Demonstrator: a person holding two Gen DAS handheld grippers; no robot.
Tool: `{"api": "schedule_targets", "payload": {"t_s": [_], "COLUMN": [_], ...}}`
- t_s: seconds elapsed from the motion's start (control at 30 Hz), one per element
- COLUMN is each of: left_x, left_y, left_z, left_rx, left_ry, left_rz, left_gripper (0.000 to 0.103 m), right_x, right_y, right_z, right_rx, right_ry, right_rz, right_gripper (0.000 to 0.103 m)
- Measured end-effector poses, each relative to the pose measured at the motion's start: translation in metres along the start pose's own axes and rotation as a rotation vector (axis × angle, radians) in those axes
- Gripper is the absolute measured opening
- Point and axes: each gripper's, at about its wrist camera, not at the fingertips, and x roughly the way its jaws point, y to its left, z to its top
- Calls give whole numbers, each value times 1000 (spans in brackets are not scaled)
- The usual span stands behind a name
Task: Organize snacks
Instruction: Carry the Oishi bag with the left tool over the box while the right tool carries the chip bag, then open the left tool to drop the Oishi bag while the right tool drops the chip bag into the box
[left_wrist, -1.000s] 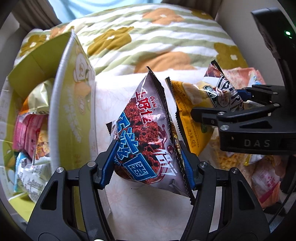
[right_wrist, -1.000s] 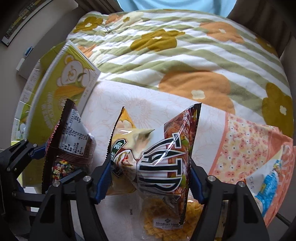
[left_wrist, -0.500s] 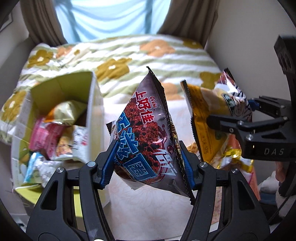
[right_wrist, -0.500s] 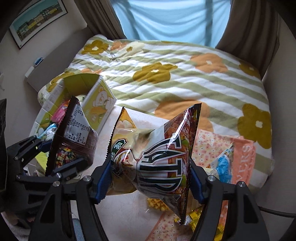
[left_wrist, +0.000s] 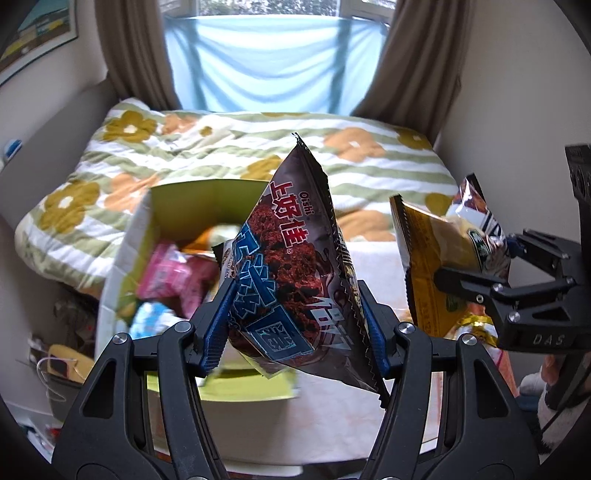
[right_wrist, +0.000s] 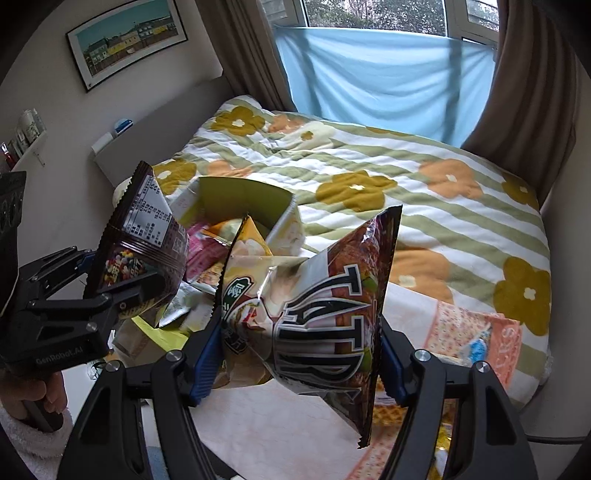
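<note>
Bedroom daylight is coming through a window draped with a pale blue sheet (right_wrist: 384, 88) between brown curtains, and a quilt (right_wrist: 424, 199) with green stripes and orange and mustard flowers is covering the bed. Near the camera, a white floral-patterned bench (left_wrist: 373, 258) is carrying an open yellow-green cardboard box (left_wrist: 177, 206) that is holding pink, blue and yellow snack packets.

Up front, the left tool (left_wrist: 295, 325) is pinching a dark brown snack bag (left_wrist: 295, 266) between its blue pads, holding it in the air over the box's near right corner. The bag is showing "Oishi", red Chinese characters and blue-and-white block characters. In the right wrist view its back panel is carrying a white nutrition table, and "GenRobot.AI" is showing on the tool's body.

Alongside, the right tool (right_wrist: 295, 354) is gripping 2 bags together above the bench: a yellow chip bag (right_wrist: 247, 273) with a green round logo, and a brown glossy bag (right_wrist: 332, 317) reading "TATR". Its housing is reading "DAS" in the left wrist view. More packets are lying on an orange patterned cloth (right_wrist: 495, 343) at the right.
</note>
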Motion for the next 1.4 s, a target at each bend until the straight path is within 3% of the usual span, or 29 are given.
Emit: {"api": "schedule_targets", "payload": {"t_s": [0.23,0.47,0.67,0.87,0.93,0.97,1.0,1.03,1.4], "left_x": [-3,21,60,95,99,100,99,96,63], "left_y": [81,154,188,194,192,190,188,187,203], "left_z": [6,13,12,10,9,9,10,9,-12], "left_rx": [-27,-41,1,85,103,119,127,137,4], "left_ry": [-7,28,120,186,193,186,178,157,130], "left_rz": [-8,-10,-51,-78,-83,-79,-65,-38,-26], "left_gripper": [59,59,59,60,63,75,96,103,103], "right_x": [23,67,105,128,132,133,134,134,129], "right_y": [58,107,131,136,136,136,134,133,135], "right_z": [23,46,48,37,32,31,29,28,11], "right_rx": [21,55,110,202,223,231,238,241,232], "right_ry": [-21,-2,37,90,106,111,115,117,111], "right_rz": [5,16,-39,-75,-85,-86,-88,-92,-82], "right_gripper": [67,67,67,68,68,68,68,67,68]}}
